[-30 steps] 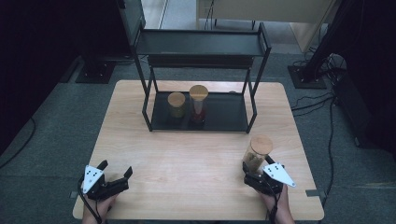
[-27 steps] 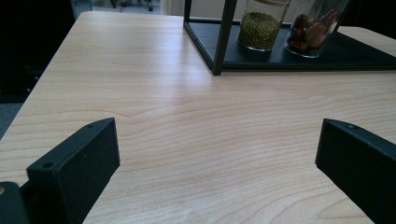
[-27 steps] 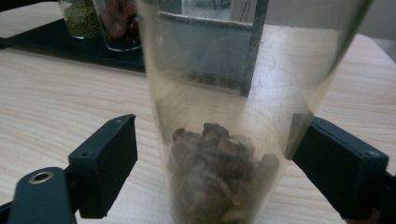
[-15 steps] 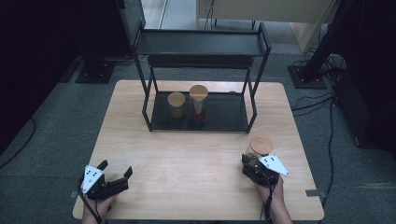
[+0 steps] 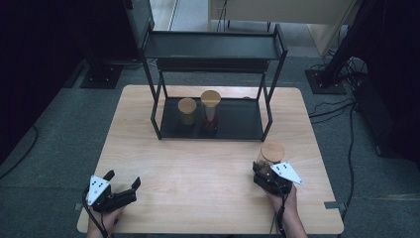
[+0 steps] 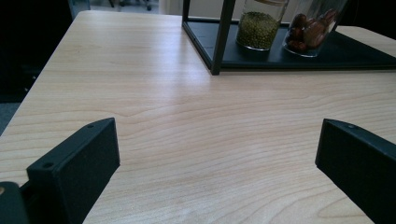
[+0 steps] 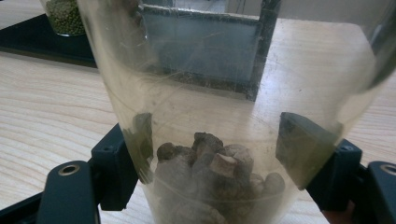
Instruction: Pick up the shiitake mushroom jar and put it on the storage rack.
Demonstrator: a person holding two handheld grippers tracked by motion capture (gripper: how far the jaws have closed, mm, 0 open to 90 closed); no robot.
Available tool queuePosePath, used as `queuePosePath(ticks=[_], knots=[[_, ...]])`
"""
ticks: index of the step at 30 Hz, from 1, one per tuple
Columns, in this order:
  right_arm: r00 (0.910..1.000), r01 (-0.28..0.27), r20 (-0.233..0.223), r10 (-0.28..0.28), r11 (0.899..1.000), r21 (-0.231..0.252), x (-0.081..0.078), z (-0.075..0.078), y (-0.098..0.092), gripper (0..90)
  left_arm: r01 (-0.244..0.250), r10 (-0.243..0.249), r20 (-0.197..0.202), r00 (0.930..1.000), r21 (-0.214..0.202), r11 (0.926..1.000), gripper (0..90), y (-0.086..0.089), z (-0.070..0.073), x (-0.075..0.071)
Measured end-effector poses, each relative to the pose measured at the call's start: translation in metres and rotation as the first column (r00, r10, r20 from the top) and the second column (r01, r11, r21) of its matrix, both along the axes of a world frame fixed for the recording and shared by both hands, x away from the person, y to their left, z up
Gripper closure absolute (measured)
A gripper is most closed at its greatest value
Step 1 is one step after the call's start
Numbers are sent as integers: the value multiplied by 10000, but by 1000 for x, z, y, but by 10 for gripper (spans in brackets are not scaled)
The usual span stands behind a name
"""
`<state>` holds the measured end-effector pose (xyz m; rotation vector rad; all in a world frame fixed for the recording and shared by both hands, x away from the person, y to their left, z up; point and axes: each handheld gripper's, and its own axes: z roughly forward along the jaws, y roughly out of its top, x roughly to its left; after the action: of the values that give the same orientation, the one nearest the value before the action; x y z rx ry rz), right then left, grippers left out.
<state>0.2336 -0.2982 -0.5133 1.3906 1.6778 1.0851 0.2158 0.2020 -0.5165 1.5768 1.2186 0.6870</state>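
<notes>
A clear glass jar (image 5: 272, 152) with a wooden lid stands at the table's right front; brown chunks lie in its bottom (image 7: 210, 177). My right gripper (image 5: 265, 171) is shut on the jar's lower part, one black pad pressed against each side of the glass (image 7: 215, 140). My left gripper (image 5: 123, 178) rests open at the table's left front, nothing between its jaws (image 6: 217, 135). Bare wood lies ahead of it.
A black two-tier metal rack (image 5: 213, 47) stands at the back middle of the table (image 5: 198, 168). On its bottom tray (image 5: 237, 121) stand a jar of green beans (image 5: 187, 111) and a taller jar of red fruit (image 5: 210, 109). Cables and stands lie on the floor right.
The right gripper has slid a little forward around the jar and its jaws have closed on the glass. The left gripper has stayed put.
</notes>
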Motion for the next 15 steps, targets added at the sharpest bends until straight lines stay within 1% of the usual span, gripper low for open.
queuePosePath(ticks=[9, 13, 15], knots=[[9996, -262, 37, 262, 9996, -116, 11, 1, 12, 246, 4, -3, 4, 10000, -13, 10000, 0, 0, 0, 0], [9995, -303, 59, 303, 9995, -54, 15, 1, 17, 246, 8, -8, -3, 10000, -10, 10000, 0, 0, 0, 0], [9993, -359, 72, 360, 9993, -62, 20, 2, 21, 246, 12, -12, -16, 10000, -8, 10000, 0, 0, 0, 0]])
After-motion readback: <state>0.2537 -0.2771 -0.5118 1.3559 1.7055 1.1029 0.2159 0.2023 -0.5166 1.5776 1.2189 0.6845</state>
